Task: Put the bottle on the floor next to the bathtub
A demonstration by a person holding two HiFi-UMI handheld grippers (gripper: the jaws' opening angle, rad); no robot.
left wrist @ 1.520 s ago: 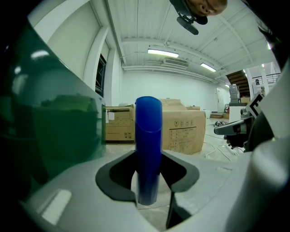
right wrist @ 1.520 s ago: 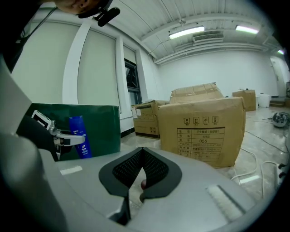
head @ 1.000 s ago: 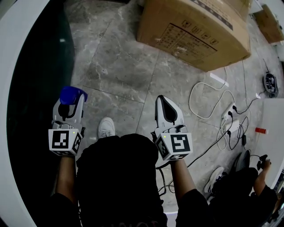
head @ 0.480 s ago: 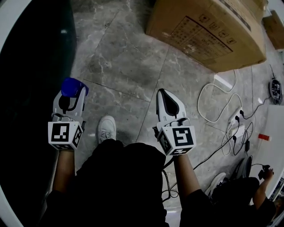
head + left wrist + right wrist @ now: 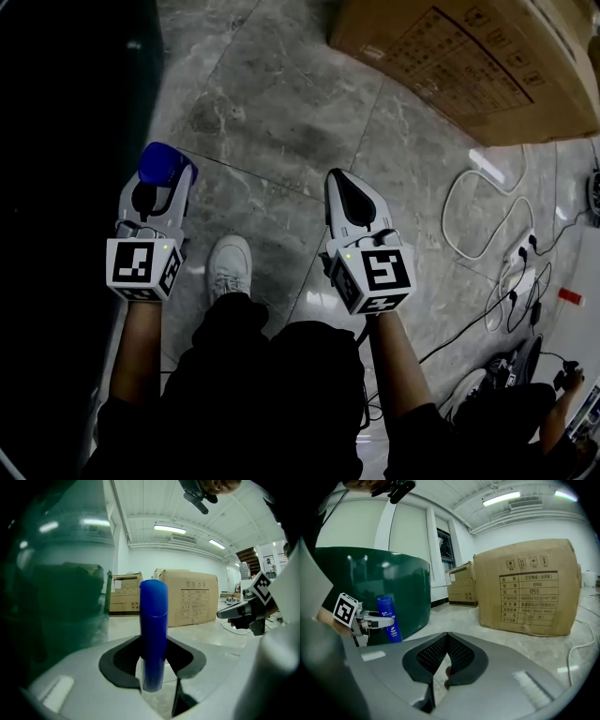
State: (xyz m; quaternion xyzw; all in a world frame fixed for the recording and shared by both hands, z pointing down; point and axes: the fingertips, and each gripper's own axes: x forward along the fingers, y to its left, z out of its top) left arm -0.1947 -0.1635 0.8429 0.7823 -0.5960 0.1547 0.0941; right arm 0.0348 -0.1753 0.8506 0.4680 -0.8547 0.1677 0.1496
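Observation:
A blue bottle [image 5: 164, 167] stands upright between the jaws of my left gripper [image 5: 155, 192], which is shut on it. The left gripper view has the same blue bottle [image 5: 153, 634] rising from the jaws. It hangs just above the grey stone floor [image 5: 272, 112], close to the dark green bathtub [image 5: 66, 141] wall at the left. From the right gripper view the bottle [image 5: 389, 619] shows in front of the green bathtub [image 5: 379, 588], held by the left gripper [image 5: 375, 618]. My right gripper [image 5: 347, 202] is shut with nothing in it, over the floor to the right.
A large cardboard box [image 5: 469, 66] stands at the far right, with smaller boxes [image 5: 125, 594] behind. White cables and a power strip [image 5: 516, 262] lie on the floor at the right. The person's white shoe [image 5: 228, 267] is between the grippers.
The view has shifted: both grippers sit slightly lower in the frame and the cardboard box has slid toward the upper right. The left gripper still holds the bottle beside the tub.

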